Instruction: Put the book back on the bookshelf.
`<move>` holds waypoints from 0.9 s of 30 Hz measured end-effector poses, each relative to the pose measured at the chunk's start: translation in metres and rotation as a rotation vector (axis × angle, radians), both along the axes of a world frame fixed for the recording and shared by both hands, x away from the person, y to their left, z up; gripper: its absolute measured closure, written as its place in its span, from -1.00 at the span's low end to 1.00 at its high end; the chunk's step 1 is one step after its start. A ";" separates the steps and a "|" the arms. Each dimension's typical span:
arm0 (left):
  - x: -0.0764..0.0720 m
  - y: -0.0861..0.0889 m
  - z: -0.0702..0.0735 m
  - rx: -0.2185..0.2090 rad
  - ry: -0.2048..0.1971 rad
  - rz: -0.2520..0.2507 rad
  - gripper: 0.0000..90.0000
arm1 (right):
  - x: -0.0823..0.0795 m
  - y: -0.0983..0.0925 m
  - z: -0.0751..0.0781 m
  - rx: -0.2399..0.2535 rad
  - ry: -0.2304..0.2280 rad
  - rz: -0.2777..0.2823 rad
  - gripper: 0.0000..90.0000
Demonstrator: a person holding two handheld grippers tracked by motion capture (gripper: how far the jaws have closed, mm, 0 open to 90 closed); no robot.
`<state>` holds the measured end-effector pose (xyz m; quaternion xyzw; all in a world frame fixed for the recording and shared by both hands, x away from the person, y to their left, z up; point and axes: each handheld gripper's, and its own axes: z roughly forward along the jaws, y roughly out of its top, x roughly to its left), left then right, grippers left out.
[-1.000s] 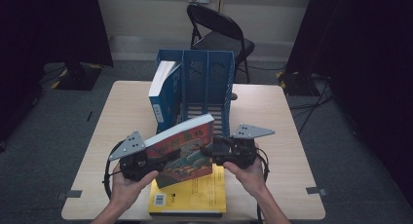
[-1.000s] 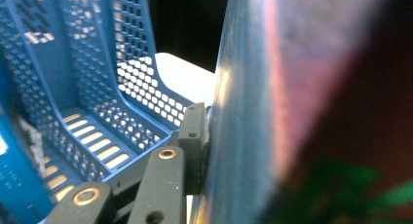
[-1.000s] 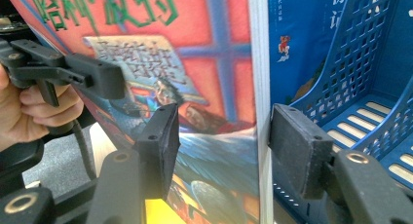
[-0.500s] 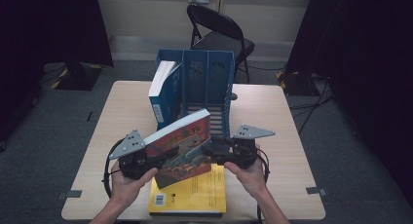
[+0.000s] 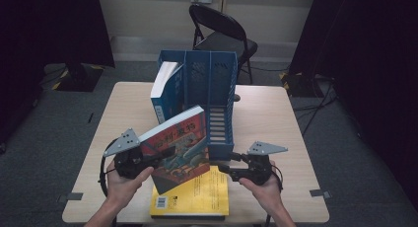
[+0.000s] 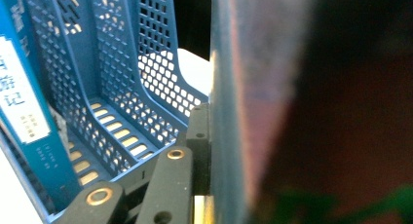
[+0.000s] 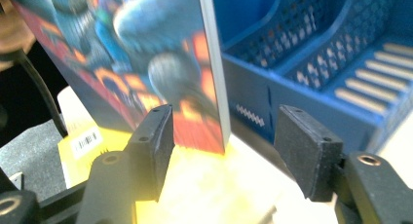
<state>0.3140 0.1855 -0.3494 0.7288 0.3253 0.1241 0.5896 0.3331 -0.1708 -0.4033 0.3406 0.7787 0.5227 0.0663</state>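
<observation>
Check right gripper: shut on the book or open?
Open. The right gripper has its jaws apart, clear of the colourful book; they have just been opening.

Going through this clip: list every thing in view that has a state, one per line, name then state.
Colourful book: lifted, tilted, clamped at its left edge.
Left gripper: shut on the colourful book.
Right gripper: open, jaws have just been opening, apart from the book's edge.
Yellow book: lying flat on the table.
Blue book: standing in the rack's left slot.
Blue file rack: upright, other slots empty.
Folding chair: unfolded, unoccupied.

Recording studio, black curtains (image 5: 54,24), folding chair (image 5: 222,32)
</observation>
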 end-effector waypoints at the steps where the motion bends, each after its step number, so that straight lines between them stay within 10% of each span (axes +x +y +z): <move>1: 0.001 0.001 0.000 -0.004 0.004 0.002 0.65 | -0.001 -0.003 -0.004 -0.007 0.013 -0.006 -0.15; 9: 0.000 0.006 -0.001 -0.019 0.016 0.001 0.65 | -0.003 -0.028 -0.028 -0.032 0.058 -0.085 -0.16; 27: -0.002 0.012 0.011 -0.017 0.064 0.021 0.66 | 0.000 -0.029 -0.031 -0.037 0.047 -0.096 -0.21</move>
